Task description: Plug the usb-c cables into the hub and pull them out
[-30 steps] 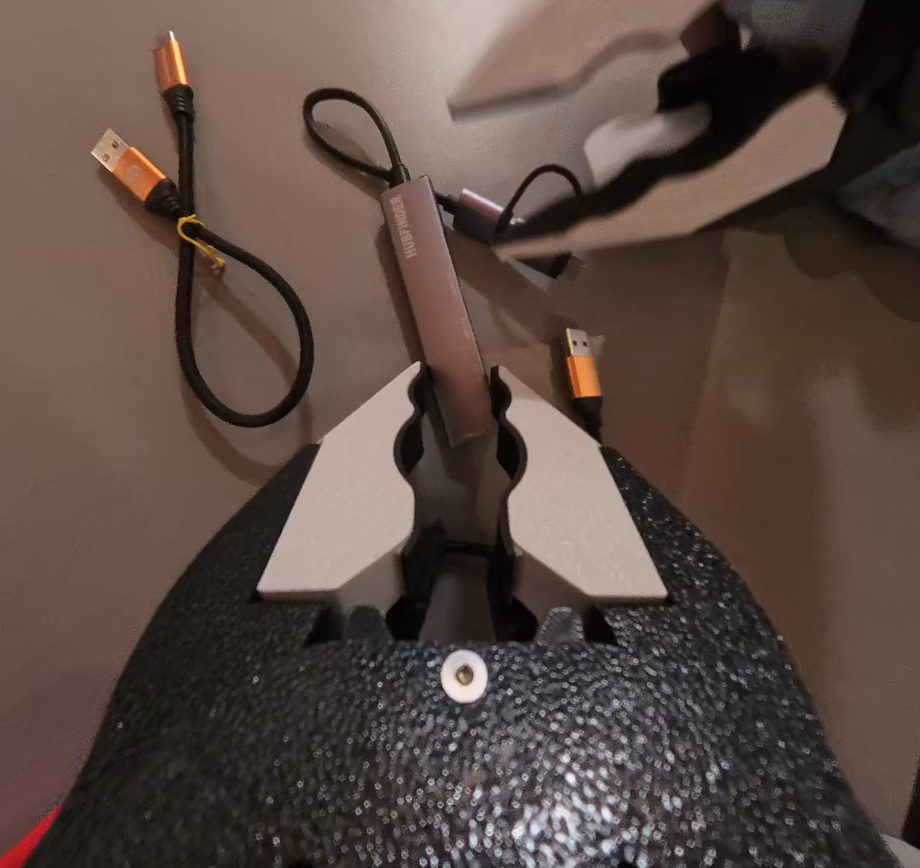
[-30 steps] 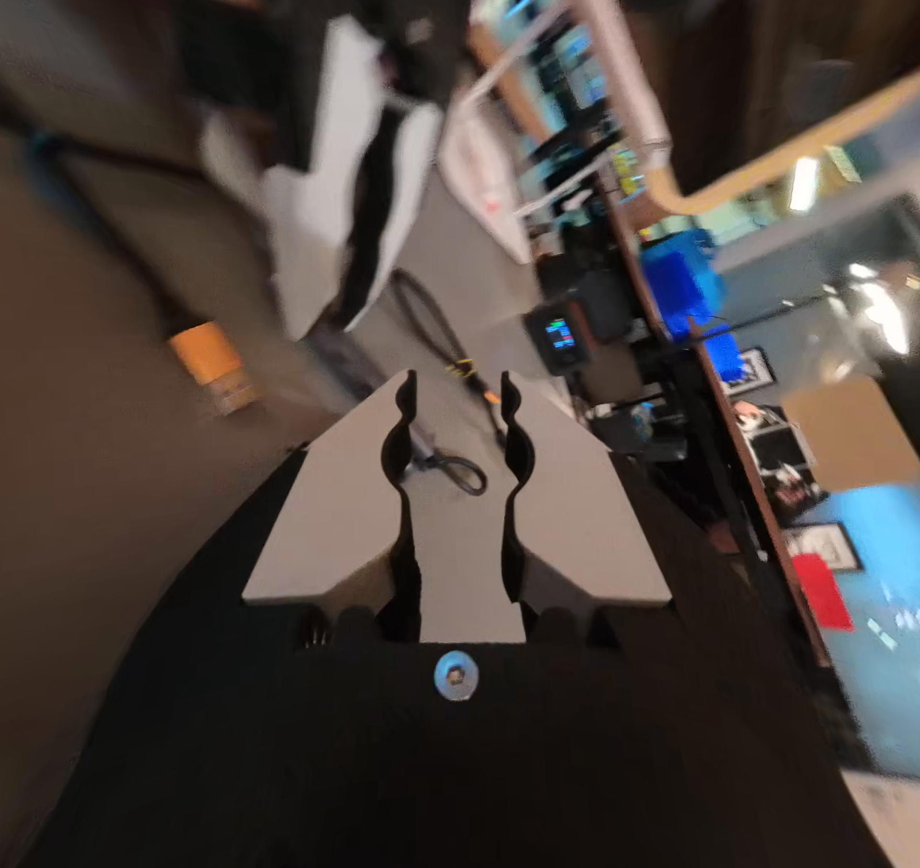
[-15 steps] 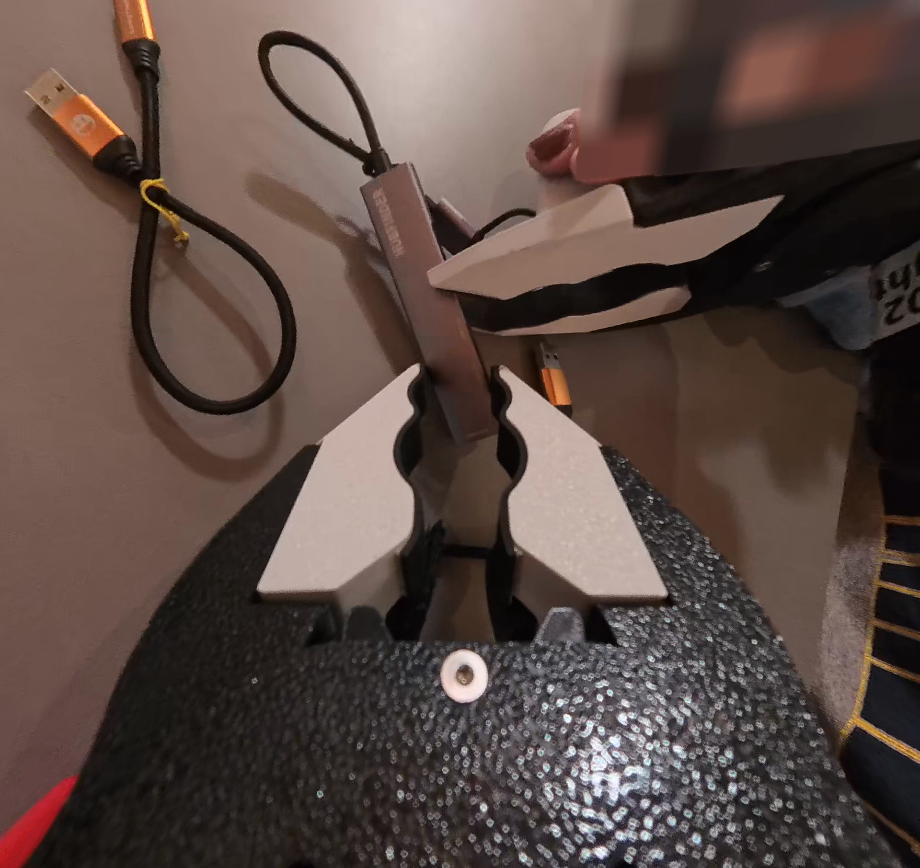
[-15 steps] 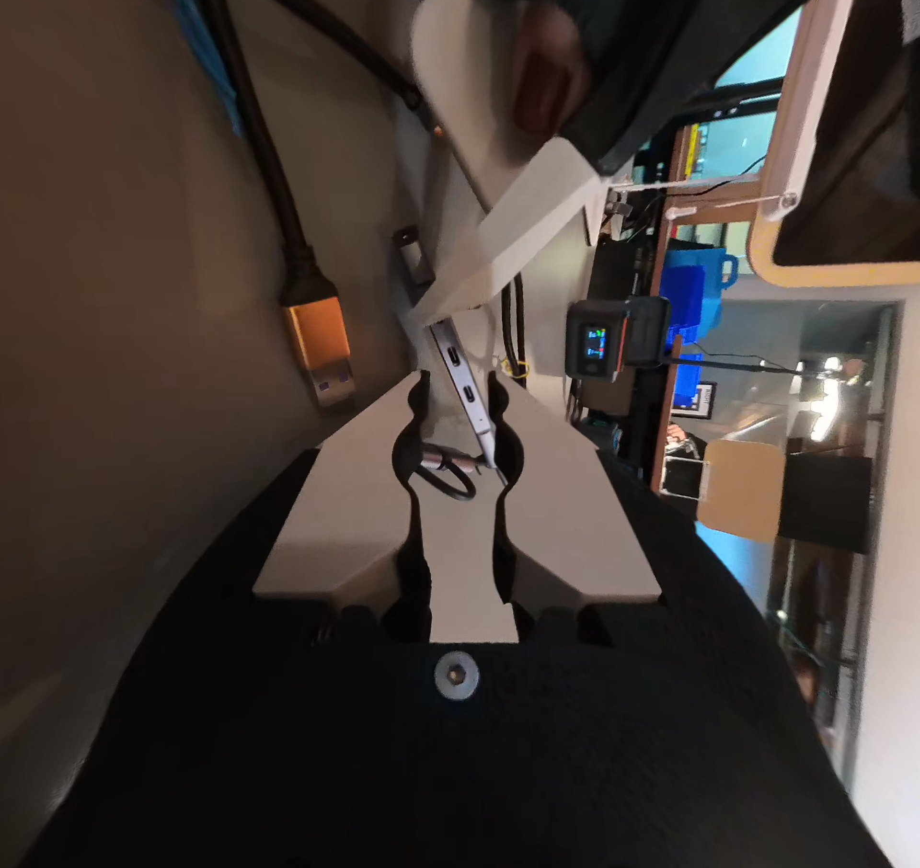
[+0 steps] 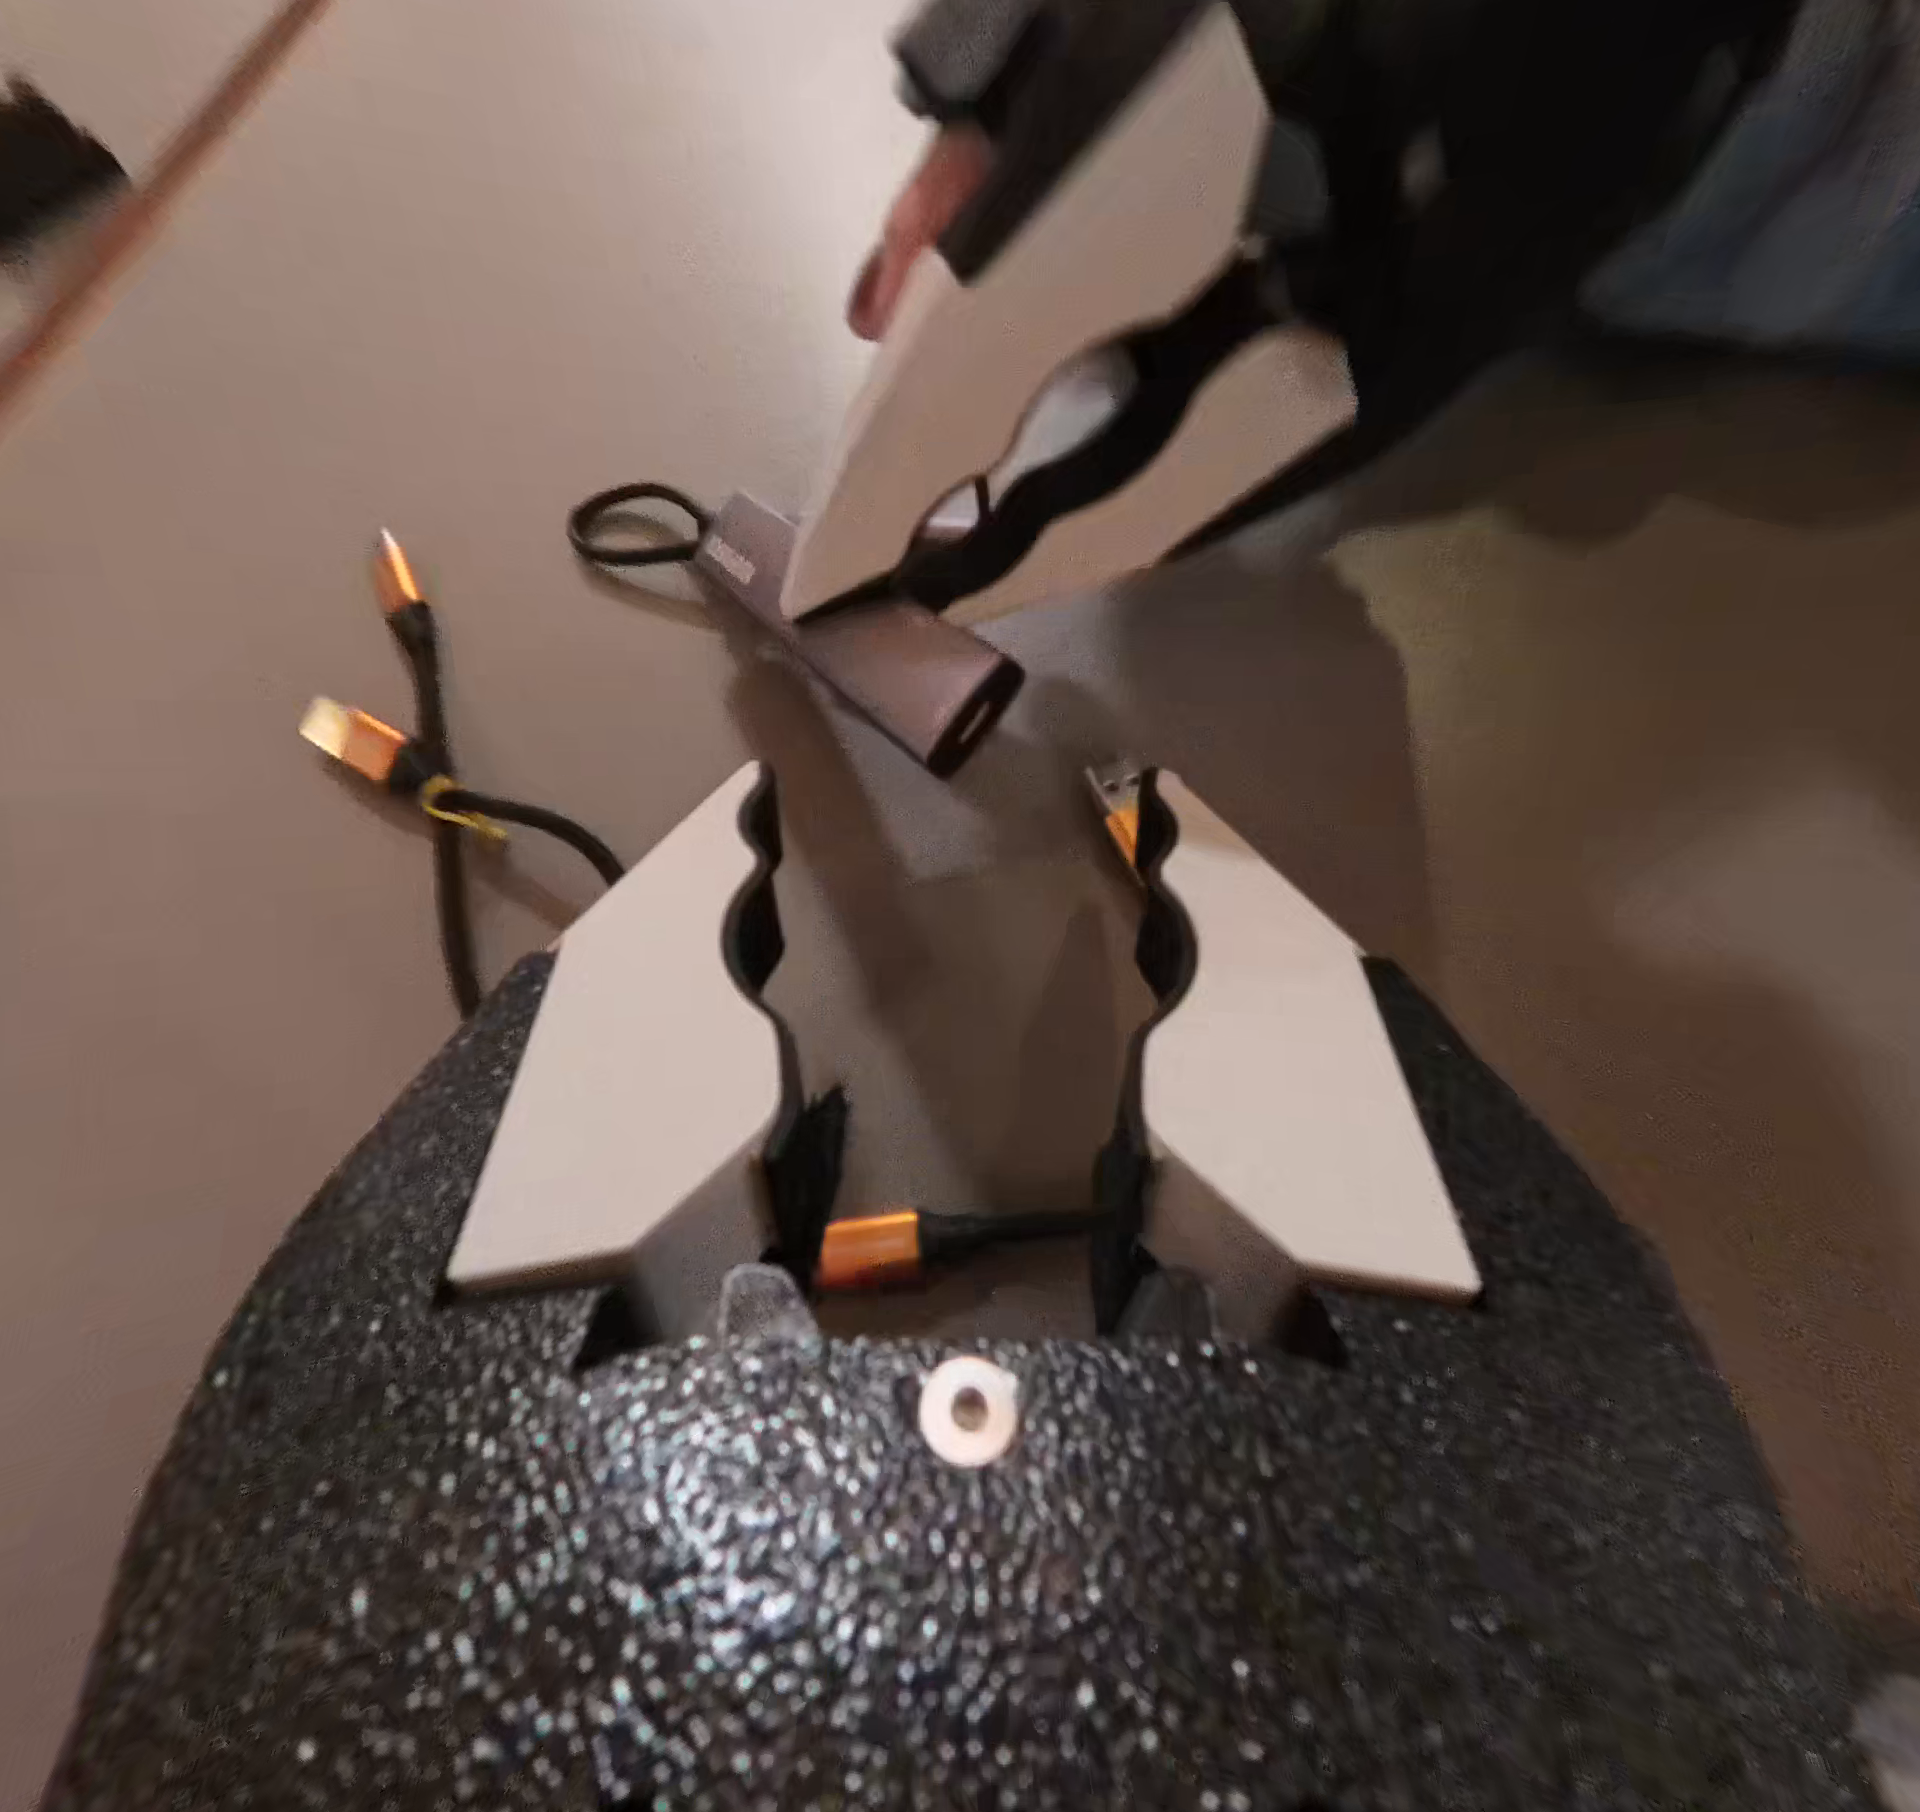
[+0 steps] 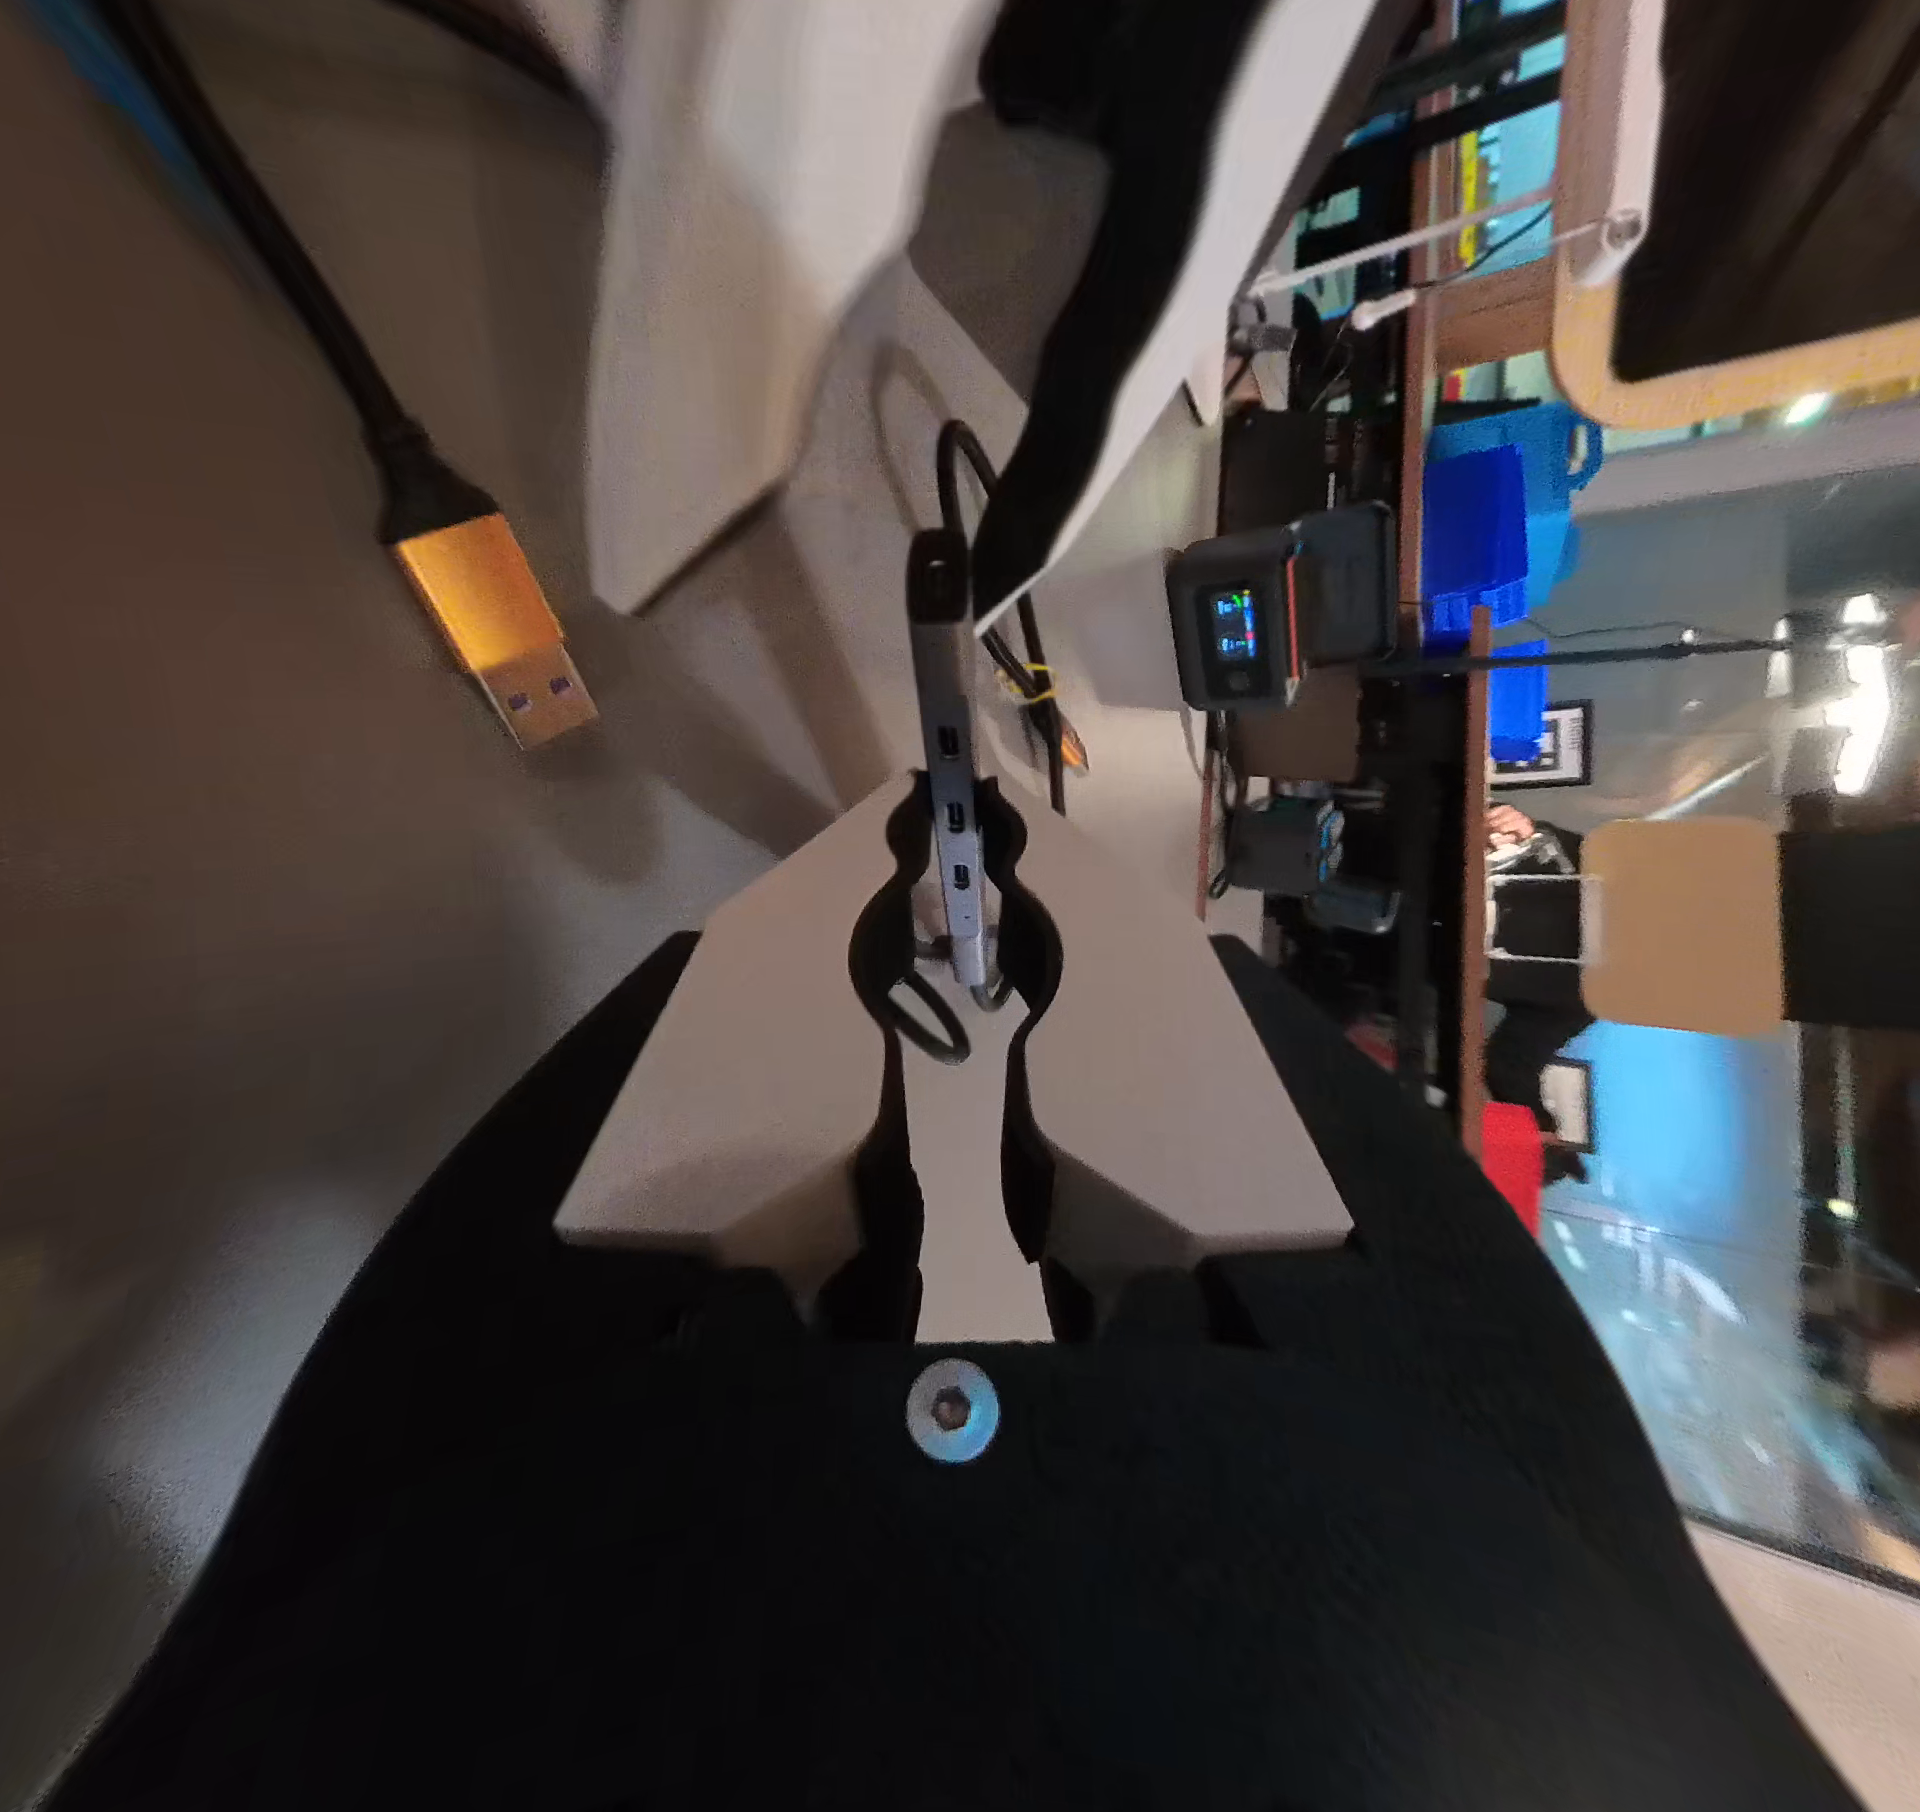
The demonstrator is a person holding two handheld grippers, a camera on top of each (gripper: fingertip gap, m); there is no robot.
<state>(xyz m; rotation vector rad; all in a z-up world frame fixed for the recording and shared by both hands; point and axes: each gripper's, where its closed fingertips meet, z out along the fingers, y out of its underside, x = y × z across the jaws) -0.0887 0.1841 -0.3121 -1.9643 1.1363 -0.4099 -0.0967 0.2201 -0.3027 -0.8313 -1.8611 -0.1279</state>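
The grey USB hub (image 5: pixel 883 656) is tilted, its near end off the beige table. My right gripper (image 6: pixel 954 791) is shut on the hub (image 6: pixel 951 754), whose side ports face the right wrist camera; it also shows in the left wrist view (image 5: pixel 1039 474). My left gripper (image 5: pixel 951 780) is open and empty, just short of the hub's free end. An orange-tipped black cable (image 5: pixel 436 806) lies on the left. A second cable's orange plug (image 5: pixel 868 1248) lies under my left gripper, and its USB-A end (image 6: pixel 488 619) lies beside the hub.
The hub's own short lead loops behind it (image 5: pixel 634 526). A black device with a small lit screen (image 6: pixel 1247 619) and blue objects (image 6: pixel 1486 536) stand beyond the table edge. A person's finger (image 5: pixel 904 235) rests on the right gripper. Both grippers' tips are close together, under 4 cm apart.
My left gripper has let go of the hub, opened wide and drawn back. My right gripper has closed on the hub and lifted its near end.
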